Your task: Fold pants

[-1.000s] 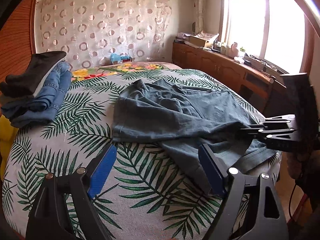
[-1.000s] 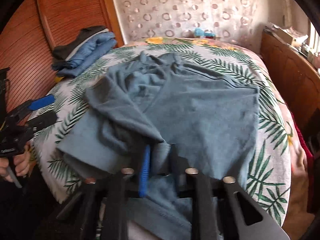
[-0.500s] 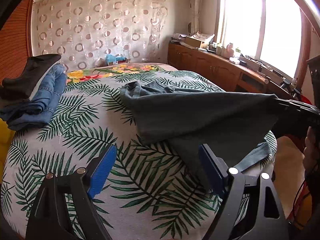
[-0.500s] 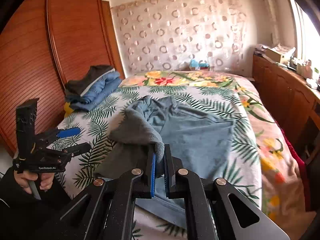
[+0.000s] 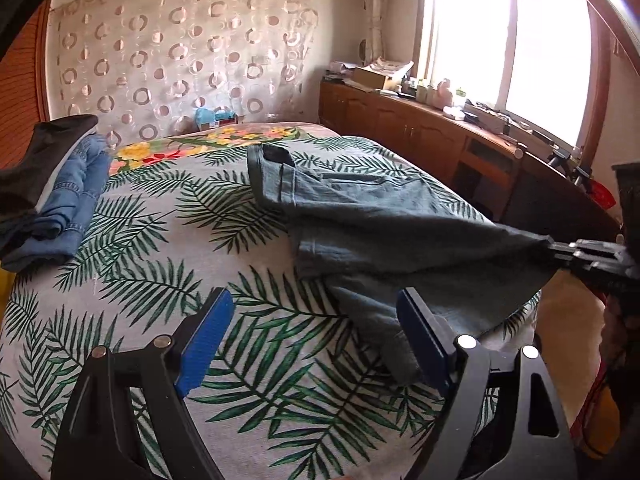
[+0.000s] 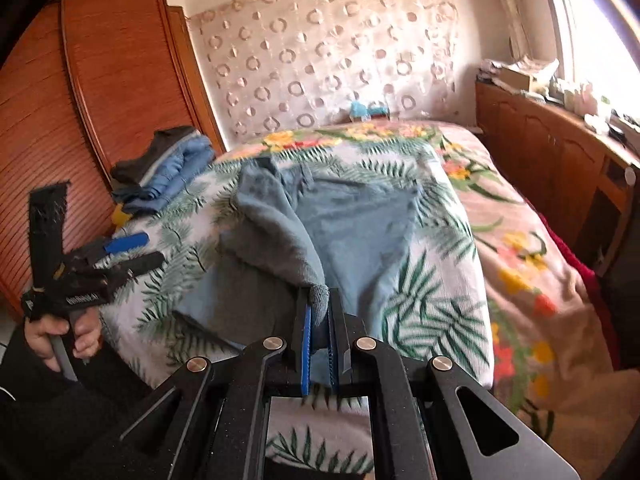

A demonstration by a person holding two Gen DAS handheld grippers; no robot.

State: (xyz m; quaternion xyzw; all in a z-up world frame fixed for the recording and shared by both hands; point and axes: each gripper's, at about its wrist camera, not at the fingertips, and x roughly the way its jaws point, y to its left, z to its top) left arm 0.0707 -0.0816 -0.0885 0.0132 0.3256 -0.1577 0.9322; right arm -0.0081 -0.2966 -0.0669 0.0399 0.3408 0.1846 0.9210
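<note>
1. The grey-blue pants (image 5: 372,220) are spread on the palm-print bed (image 5: 160,272), right of the stack of folded clothes (image 5: 52,200); one part is lifted clear of the bed.
2. The right gripper (image 6: 319,320) is clamped on a bunched edge of the pants, its fingers (image 6: 306,336) pressed together on the cloth.
3. The left gripper (image 5: 316,340) is held over the bed, nearer than the stack, fingers (image 5: 206,340) wide apart and empty.
4. The fabric is judged soft, light and limp: it sags between grip and bed.
5. A hem or waistband corner is best taken, since seams are thicker and less likely to slip.
</note>
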